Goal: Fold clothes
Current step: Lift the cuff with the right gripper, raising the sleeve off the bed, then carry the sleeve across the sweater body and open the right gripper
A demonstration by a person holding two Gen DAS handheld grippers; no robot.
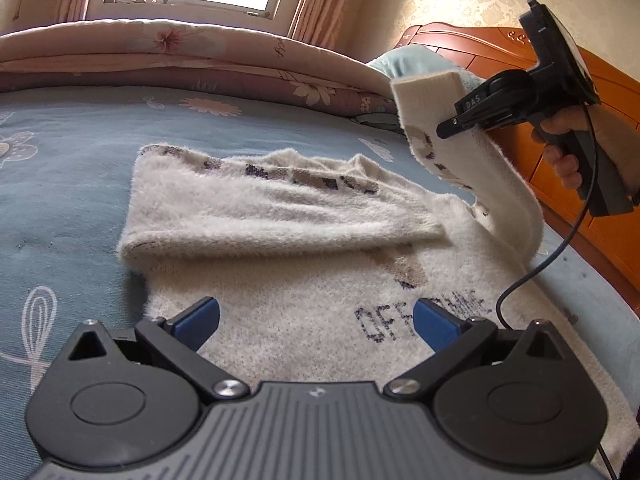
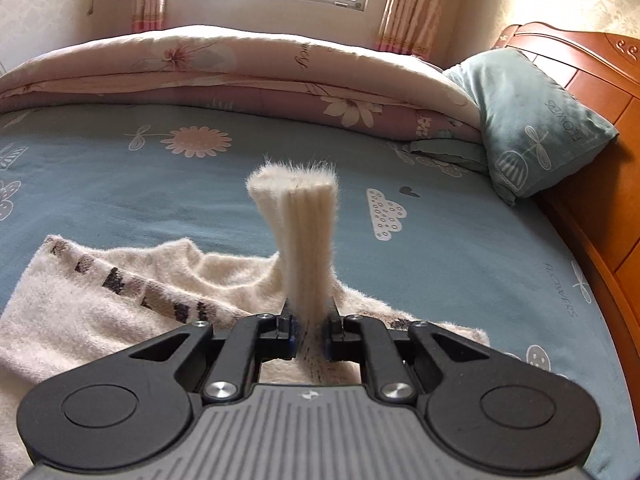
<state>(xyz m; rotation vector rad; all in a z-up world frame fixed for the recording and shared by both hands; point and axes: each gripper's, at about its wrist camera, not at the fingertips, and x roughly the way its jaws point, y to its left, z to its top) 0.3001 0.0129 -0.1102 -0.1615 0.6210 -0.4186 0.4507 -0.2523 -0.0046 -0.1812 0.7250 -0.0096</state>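
A fuzzy cream sweater (image 1: 304, 280) with dark printed letters lies on the blue bed sheet; one sleeve is folded across its upper part. My left gripper (image 1: 316, 320) hovers open just above the sweater's body, nothing between its blue pads. My right gripper (image 1: 452, 126), seen at the right of the left wrist view in a person's hand, is shut on the sweater's other sleeve (image 1: 448, 136) and holds it up off the bed. In the right wrist view the right gripper (image 2: 310, 328) clamps that sleeve, whose ribbed cuff (image 2: 298, 216) sticks up past the fingertips.
A folded floral quilt (image 2: 240, 72) runs along the far side of the bed. A teal pillow (image 2: 536, 120) leans on the orange wooden headboard (image 2: 600, 92) at the right. Behind them is a window with curtains. A black cable (image 1: 560, 240) hangs from the right gripper.
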